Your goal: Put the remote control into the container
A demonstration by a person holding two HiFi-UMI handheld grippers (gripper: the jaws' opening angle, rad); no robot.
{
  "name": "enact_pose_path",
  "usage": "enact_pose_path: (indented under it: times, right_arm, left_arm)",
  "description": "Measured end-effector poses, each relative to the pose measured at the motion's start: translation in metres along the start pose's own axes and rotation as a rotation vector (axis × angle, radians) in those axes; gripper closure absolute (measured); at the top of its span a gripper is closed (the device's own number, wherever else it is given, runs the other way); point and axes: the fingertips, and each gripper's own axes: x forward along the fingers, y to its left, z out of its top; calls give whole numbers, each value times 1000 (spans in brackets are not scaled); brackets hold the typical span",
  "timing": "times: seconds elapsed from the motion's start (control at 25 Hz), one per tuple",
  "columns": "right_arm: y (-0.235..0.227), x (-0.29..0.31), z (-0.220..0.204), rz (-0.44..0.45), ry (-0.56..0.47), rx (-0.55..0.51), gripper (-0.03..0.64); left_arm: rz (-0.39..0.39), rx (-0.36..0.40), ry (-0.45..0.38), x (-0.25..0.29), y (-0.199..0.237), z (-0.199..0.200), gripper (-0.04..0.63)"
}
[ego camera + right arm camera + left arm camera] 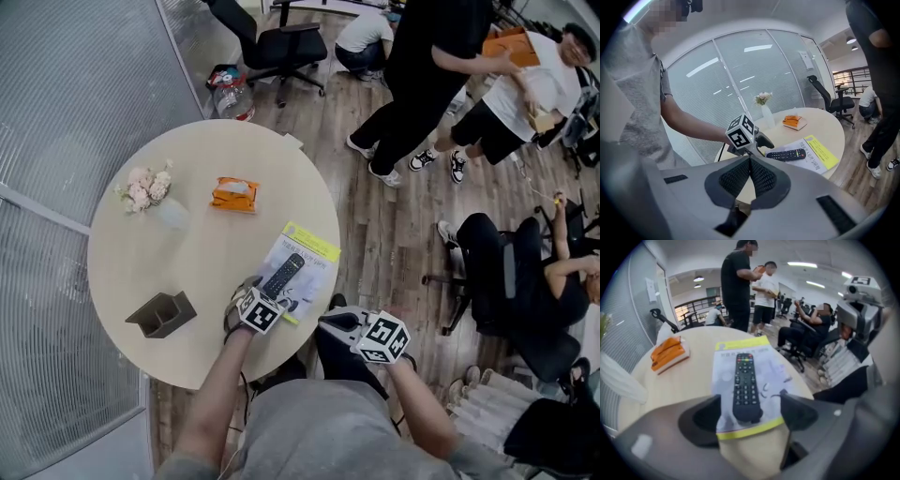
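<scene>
Left gripper [751, 403] jaws are held wide either side of the slim black remote control [745, 385]; on the right gripper [750, 174], mesh-textured pads [736, 178] are pressed together.

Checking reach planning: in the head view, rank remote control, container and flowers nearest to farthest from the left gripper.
1. remote control, between the left gripper's open jaws, on the leaflet.
2. container, left of it, near table edge.
3. flowers, far left side.
</scene>
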Motion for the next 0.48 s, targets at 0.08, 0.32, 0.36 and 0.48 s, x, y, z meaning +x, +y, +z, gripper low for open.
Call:
enact_pose_path:
  times: [0.08,0.32,0.36,0.48]
  right_arm:
    - [-3,-1,0,-2,-2,5,601]
    - [-8,-5,-1,7,11,12,601]
    - [-9,-6,-1,8,13,12,601]
    - [-13,-7,1,7,14,15,601]
  left_arm:
    - [11,8,21,6,4,-1,205]
    - [1,19,56,16,3,4,256]
    - [5,21,61,17,4,5,267]
    - [17,43,83,19,6,5,311]
